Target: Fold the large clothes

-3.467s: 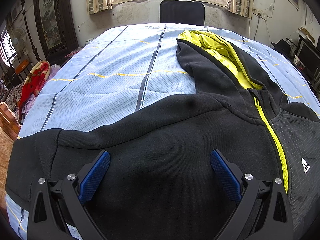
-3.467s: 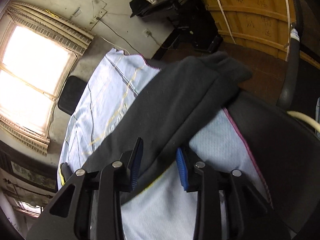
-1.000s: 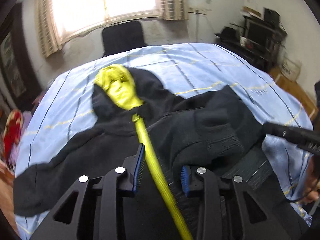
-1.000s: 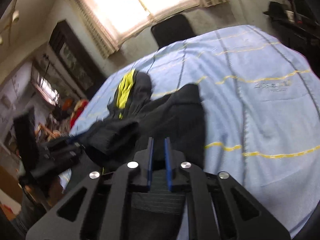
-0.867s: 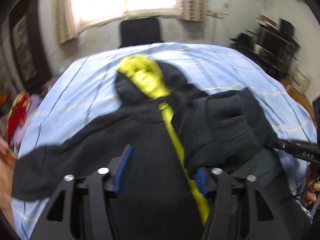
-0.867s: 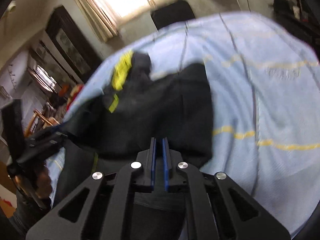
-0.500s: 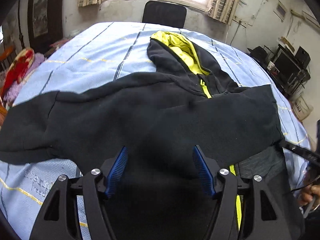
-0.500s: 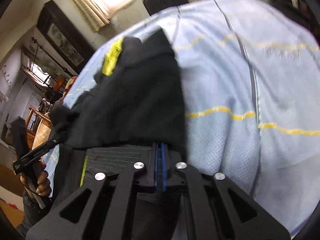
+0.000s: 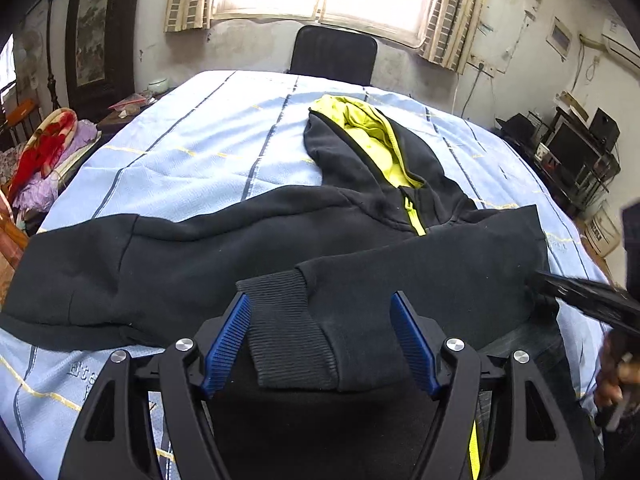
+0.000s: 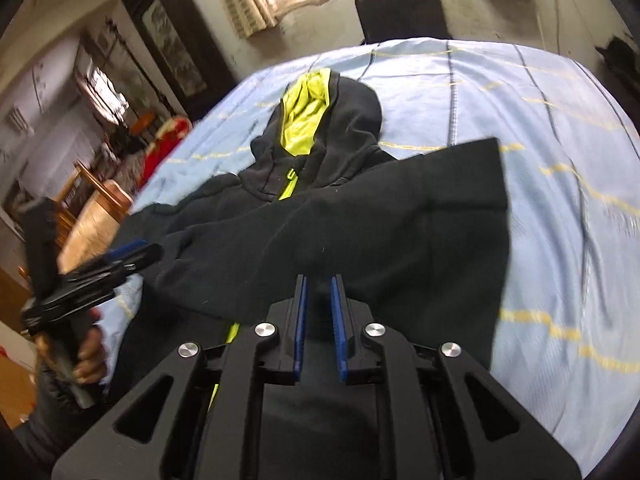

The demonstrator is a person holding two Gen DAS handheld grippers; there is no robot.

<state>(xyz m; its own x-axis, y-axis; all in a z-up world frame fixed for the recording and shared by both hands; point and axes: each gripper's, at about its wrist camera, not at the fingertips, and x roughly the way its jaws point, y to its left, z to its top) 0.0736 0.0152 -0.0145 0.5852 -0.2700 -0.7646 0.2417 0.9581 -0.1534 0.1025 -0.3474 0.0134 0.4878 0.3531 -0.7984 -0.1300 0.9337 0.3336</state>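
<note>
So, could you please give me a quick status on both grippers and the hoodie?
Left gripper open over ribbed cuff. Right gripper nearly shut on hoodie fabric. Right sleeve folded across chest. No obstructions.

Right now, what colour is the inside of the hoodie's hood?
Bright yellow-green hood lining, against the black hoodie; the left wrist view shows it best.

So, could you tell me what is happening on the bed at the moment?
A person with a gripper in each hand is folding a black hoodie laid out on a blue bedsheet. One sleeve lies folded across the chest, its ribbed cuff between the open fingers of the left tool. The right tool is nearly closed around a fold of the hoodie's fabric. The other sleeve is spread out flat, not yet folded in.
</note>
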